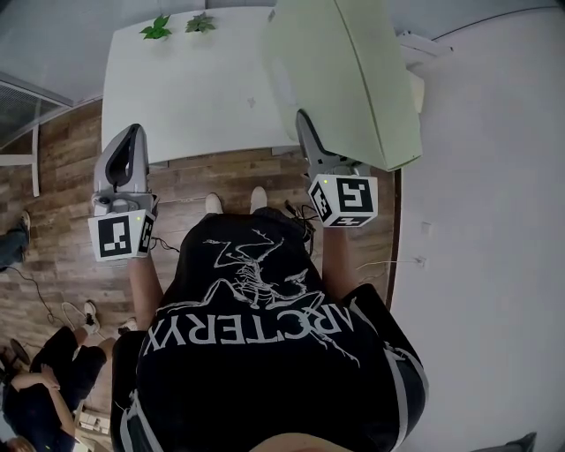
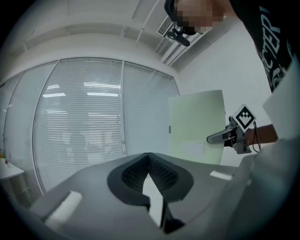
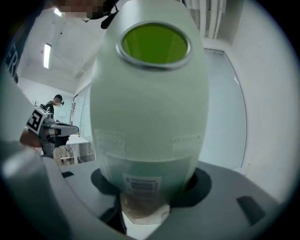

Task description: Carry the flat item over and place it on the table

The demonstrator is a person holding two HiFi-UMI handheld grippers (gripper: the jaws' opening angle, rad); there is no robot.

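The flat item is a pale green board [image 1: 353, 71] with a round hole [image 3: 154, 44] near its far end. My right gripper [image 1: 305, 125] is shut on its lower edge and holds it up over the right end of the white table [image 1: 194, 88]. In the right gripper view the board [image 3: 150, 103] fills the middle, clamped between the jaws [image 3: 143, 192]. My left gripper [image 1: 134, 132] hangs just before the table's near left edge, shut with nothing in it; its ribbed pads [image 2: 161, 171] meet at the tips. From the left gripper view, the board [image 2: 197, 126] and the right gripper [image 2: 224, 136] show to the right.
Two small green plants [image 1: 157, 29] [image 1: 200, 23] stand at the table's far edge. A white wall [image 1: 494, 177] runs close on the right. Wood floor [image 1: 62, 177] with cables lies to the left, and people's legs [image 1: 35, 371] show at the lower left. Window blinds [image 2: 84, 126] stand ahead of the left gripper.
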